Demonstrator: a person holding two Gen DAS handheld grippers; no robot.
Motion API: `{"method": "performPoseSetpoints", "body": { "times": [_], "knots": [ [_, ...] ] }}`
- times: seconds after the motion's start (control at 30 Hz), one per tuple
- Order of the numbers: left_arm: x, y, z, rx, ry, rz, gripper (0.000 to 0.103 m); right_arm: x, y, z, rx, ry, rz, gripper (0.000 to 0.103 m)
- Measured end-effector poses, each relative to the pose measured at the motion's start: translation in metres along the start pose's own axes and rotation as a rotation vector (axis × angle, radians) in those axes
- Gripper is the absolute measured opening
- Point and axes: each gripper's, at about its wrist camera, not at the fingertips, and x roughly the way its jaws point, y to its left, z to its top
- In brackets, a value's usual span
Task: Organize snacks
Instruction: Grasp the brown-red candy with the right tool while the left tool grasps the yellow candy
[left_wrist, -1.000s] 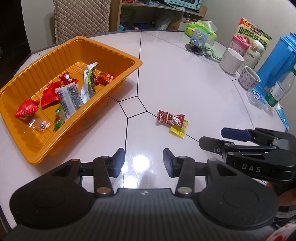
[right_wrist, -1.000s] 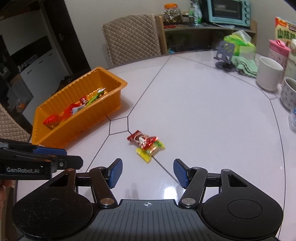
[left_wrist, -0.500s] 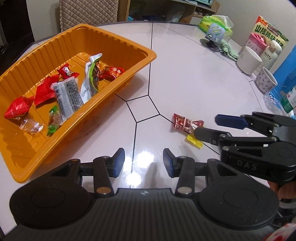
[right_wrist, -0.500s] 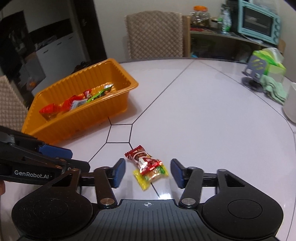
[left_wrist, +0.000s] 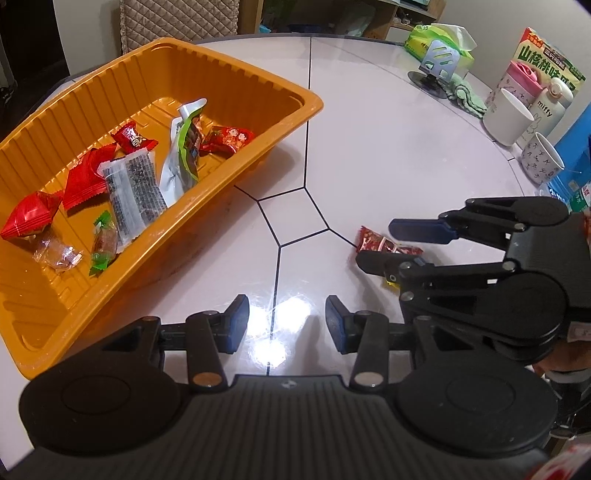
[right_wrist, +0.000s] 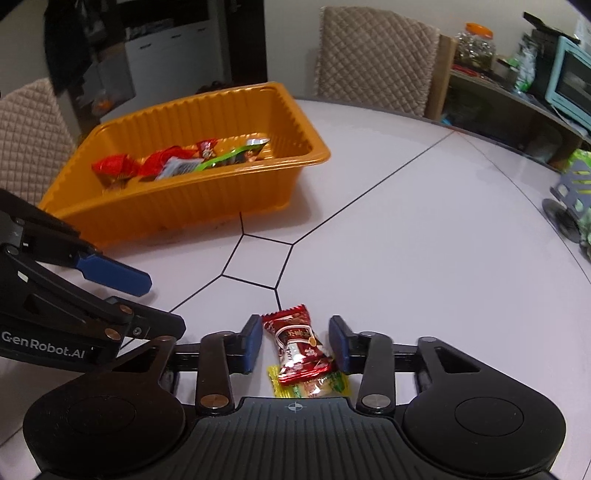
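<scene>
White table (right_wrist: 424, 229) fills the frame; orange tray (right_wrist: 207, 206) of wrapped snacks upper left. Left gripper (left_wrist: 286, 323) part open, empty. Right gripper (right_wrist: 295, 345) closing around red candy (right_wrist: 297, 345) at bottom centre, pads not yet pressing; yellow-green candy (right_wrist: 325, 386) beneath.

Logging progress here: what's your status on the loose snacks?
Right gripper closing around red foil-wrapped candy lying on yellow-green candy, white table. Left gripper empty. Path to orange plastic tray clear.
</scene>
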Motion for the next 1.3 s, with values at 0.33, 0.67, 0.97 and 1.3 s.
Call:
{"method": "performPoseSetpoints", "body": {
  "times": [0.33,0.67,0.97,1.3],
  "knots": [
    [0.0,-0.003,0.002,0.014,-0.005,-0.011,0.041,-0.012,-0.012,-0.004,0.124,-0.058,0.011,0.026],
    [0.003,-0.024,0.006,0.123,-0.023,-0.11,0.041,-0.056,-0.049,-0.019,0.372,-0.121,-0.051,0.026],
    [0.023,-0.059,0.008,0.287,-0.021,-0.188,0.041,-0.071,-0.061,-0.042,0.474,-0.108,-0.099,0.026],
    [0.042,-0.081,0.014,0.395,-0.036,-0.182,0.038,-0.079,-0.069,-0.054,0.526,-0.114,-0.129,0.026]
  ]
}}
